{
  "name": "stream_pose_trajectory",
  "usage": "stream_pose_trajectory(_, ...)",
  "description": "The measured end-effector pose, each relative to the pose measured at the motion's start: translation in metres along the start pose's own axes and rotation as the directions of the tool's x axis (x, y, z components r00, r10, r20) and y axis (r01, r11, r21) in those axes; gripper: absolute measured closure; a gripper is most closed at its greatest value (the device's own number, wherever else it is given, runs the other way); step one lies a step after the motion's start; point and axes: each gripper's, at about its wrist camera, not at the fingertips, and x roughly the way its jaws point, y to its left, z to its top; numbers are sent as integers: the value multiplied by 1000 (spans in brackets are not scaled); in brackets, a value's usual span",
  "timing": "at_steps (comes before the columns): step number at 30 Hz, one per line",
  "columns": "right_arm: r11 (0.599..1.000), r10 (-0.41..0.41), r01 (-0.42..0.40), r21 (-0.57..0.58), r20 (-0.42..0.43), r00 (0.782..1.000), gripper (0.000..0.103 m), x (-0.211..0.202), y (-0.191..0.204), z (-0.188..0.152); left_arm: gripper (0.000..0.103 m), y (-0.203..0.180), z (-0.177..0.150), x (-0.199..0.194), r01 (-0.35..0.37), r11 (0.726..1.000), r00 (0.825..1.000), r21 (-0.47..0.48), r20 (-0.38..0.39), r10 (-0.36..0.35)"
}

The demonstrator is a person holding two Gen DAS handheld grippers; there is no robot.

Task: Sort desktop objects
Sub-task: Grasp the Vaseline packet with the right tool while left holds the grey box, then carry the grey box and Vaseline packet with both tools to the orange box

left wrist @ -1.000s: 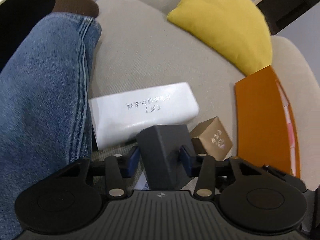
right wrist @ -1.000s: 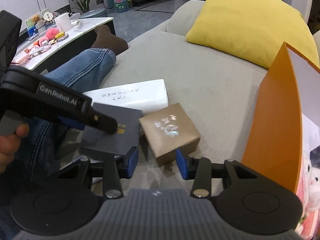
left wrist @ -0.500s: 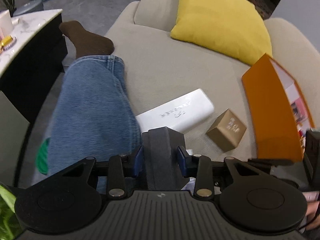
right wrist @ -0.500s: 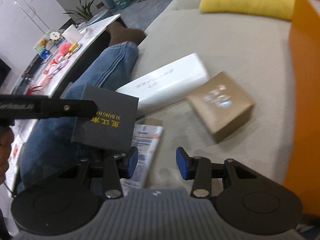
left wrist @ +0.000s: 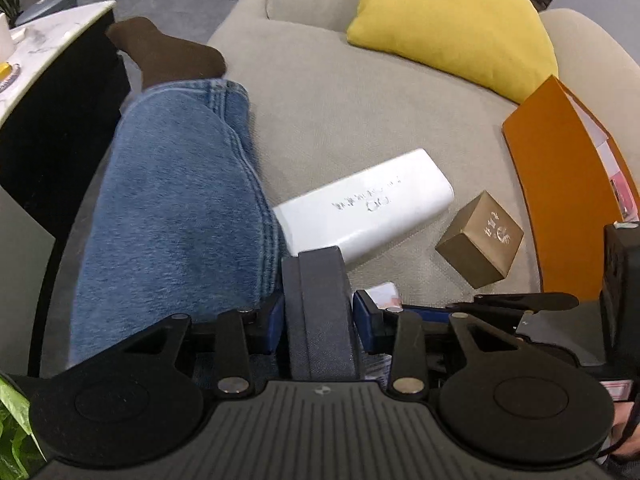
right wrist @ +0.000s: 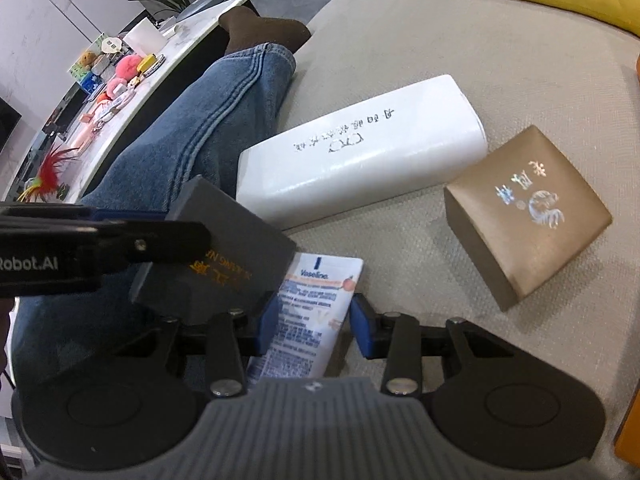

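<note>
My left gripper (left wrist: 318, 320) is shut on a dark grey box (left wrist: 320, 304), held edge-on above the sofa; in the right wrist view the same box (right wrist: 224, 264) shows gold lettering. My right gripper (right wrist: 310, 322) hangs low over a white and blue Vaseline packet (right wrist: 312, 300) lying flat on the sofa seat. Its jaws are closing with the packet between them, and a thin gap still shows at the right pad (right wrist: 362, 328). A long white box (right wrist: 360, 164) and a brown box (right wrist: 528, 216) lie just beyond.
A person's jeans-clad leg (left wrist: 172, 220) stretches along the left of the beige sofa (left wrist: 340, 92). An orange folder (left wrist: 560, 200) stands at the right, a yellow cushion (left wrist: 452, 20) behind. A white table (right wrist: 108, 68) with several small toys is at the far left.
The right gripper has dropped from near the brown box to straddle the Vaseline packet, and its jaws have narrowed. The left gripper has lifted and rolled the dark box, which now shows edge-on.
</note>
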Motion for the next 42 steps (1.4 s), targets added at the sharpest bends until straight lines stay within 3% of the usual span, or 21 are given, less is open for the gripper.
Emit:
stream_pose_trajectory(3, 999, 29, -29, 45, 14, 999, 87, -5, -4, 1, 62, -2, -1, 2, -3, 1000, 1000, -9, 11, 3)
stream_pose_trajectory(7, 997, 43, -45, 62, 35, 998, 92, -21, -8, -3, 63, 1, -4, -3, 8, 999, 1000, -36, 20, -7)
stream_pose_trajectory(17, 997, -63, 72, -31, 225, 972, 94, -99, 0, -13, 63, -19, -10, -12, 47, 999, 999, -13, 24, -47)
stream_pose_trajectory(22, 991, -91, 108, -74, 202, 975, 94, -107, 3, -27, 64, -37, -15, -4, 85, 996, 996, -4, 6, -85)
stream_pose_trajectory(33, 993, -57, 75, -96, 177, 983, 86, -101, 1, -41, 66, -42, -27, -1, 61, 998, 998, -7, 10, -61)
stream_pose_trajectory(42, 990, -84, 102, -94, 185, 979, 91, -107, 4, -40, 66, -38, -29, -9, 70, 997, 997, -37, 32, -69)
